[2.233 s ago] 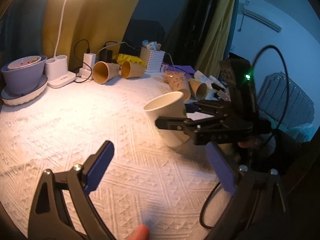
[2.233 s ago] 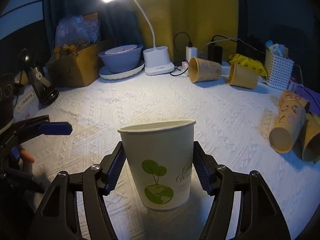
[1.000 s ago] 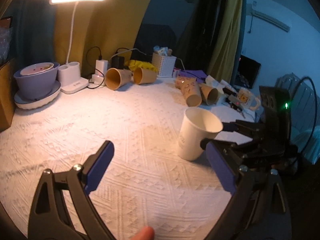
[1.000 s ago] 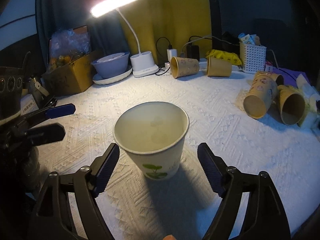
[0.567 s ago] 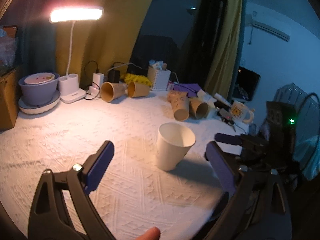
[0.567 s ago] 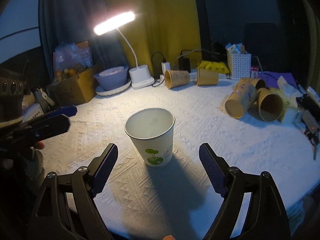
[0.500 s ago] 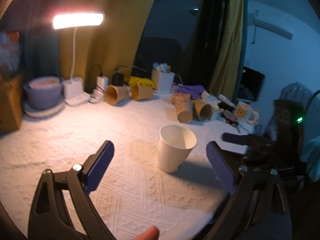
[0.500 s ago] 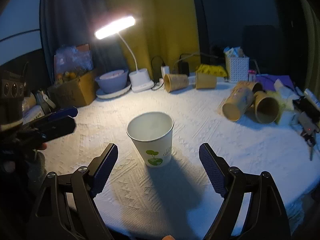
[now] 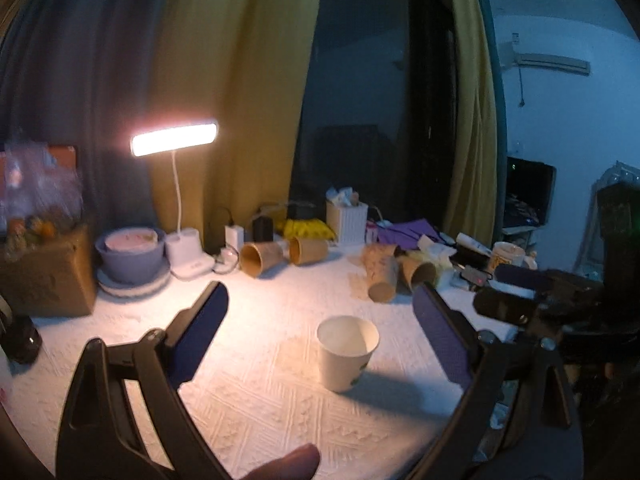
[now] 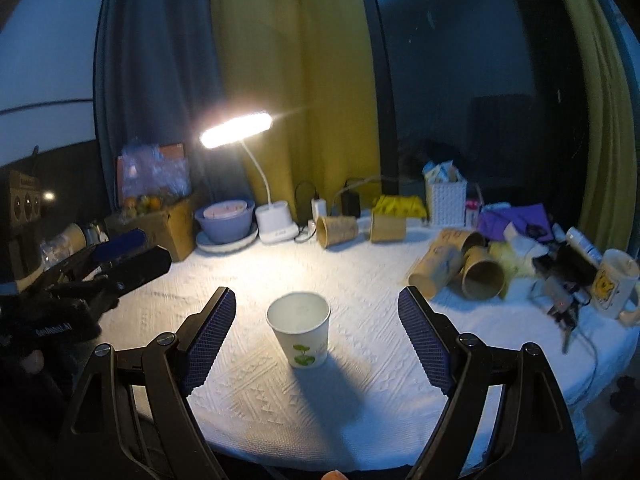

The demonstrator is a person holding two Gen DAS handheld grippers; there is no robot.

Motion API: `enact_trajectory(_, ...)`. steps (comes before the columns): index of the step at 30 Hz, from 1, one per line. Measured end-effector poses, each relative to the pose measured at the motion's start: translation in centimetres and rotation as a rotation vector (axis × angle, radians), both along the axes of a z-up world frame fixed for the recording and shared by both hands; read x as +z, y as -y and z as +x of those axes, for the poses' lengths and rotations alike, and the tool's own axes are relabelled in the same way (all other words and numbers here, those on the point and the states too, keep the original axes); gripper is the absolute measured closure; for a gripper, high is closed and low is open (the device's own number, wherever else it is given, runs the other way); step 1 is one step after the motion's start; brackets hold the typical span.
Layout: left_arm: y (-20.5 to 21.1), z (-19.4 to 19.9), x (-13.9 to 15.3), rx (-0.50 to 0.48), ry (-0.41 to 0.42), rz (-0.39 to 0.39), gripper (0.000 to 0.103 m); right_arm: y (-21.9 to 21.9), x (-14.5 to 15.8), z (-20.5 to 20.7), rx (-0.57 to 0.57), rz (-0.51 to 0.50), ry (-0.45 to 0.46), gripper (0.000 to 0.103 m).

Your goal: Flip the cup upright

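Cup (image 10: 299, 328) stands alone on the white textured tablecloth (image 10: 360, 400), near the front middle of the table, with bare cloth on every side of it. The table's near edge curves just below it in the right wrist view, and the right edge drops away past a yellow-printed mug (image 10: 614, 288) and a tangle of keys. Clutter keeps to the back and right: two brown paper cups (image 10: 338, 230) lying on their sides by a lit desk lamp (image 10: 236, 126), a blue bowl (image 10: 225, 220), a white basket (image 10: 446, 198), and more tipped brown cups (image 10: 482, 276) well apart from the white one.

It is upright, long axis vertical, mouth up, base on the cloth. White paper with a green tree-and-globe print on the side; the inside looks bare.

The right gripper (image 10: 316, 318) is spread wide, both pads clear of the cup, gripping nothing. The left gripper (image 9: 320, 322) is likewise released and apart from it.
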State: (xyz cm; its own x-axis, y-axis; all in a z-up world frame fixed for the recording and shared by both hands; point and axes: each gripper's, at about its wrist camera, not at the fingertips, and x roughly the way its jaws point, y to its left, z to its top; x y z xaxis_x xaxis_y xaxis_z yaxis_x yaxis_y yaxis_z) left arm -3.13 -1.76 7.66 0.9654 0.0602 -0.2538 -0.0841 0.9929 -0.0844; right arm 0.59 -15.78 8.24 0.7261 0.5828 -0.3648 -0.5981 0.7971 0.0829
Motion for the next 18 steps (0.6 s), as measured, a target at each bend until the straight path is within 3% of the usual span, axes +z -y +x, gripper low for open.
enact_trajectory(10, 2.5, -1.7, 1.0, -0.009, 0.059, 0.070, 0.009, 2.1, 1.3, -1.8, -0.078, -0.008, 0.063, 0.017)
enact_trajectory(18, 3.1, -1.3, 0.5, -0.057, 0.033, 0.058, 0.009, 2.6, 0.3, -1.3, -0.099, -0.017, 0.035, 0.017)
